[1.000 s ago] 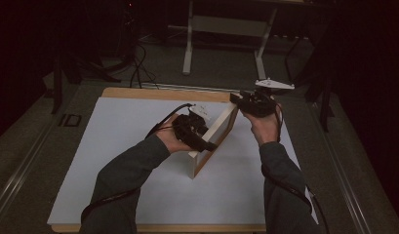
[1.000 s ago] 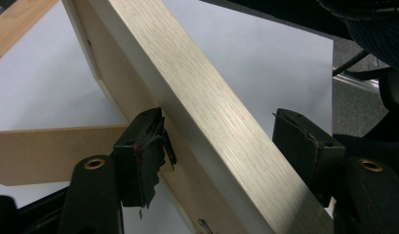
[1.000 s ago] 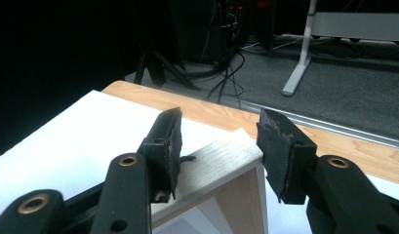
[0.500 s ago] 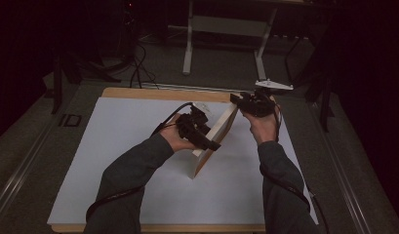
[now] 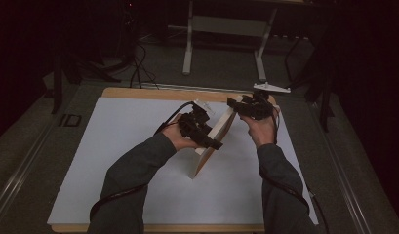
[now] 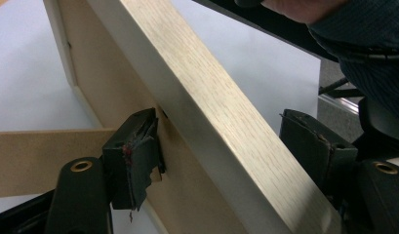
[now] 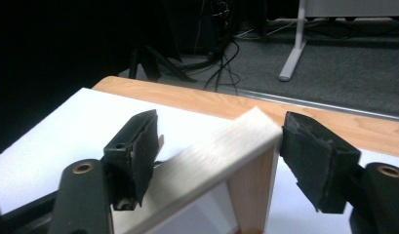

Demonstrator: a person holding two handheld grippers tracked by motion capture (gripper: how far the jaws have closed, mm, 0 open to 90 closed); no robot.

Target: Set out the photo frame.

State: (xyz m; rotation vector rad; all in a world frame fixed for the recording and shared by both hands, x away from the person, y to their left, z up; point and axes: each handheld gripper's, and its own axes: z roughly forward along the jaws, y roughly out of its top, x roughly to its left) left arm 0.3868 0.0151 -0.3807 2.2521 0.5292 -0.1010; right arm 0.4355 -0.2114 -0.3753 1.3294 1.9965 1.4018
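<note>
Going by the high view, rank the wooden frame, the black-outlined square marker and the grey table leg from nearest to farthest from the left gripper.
1. Wooden frame: right beside the left gripper, standing tilted on the white sheet.
2. Black-outlined square marker: off the sheet's left edge.
3. Grey table leg: on the floor beyond the table.

A pale wooden frame (image 5: 214, 141) stands tilted on its edge on the white table cover (image 5: 114, 161), back panel showing.
</note>
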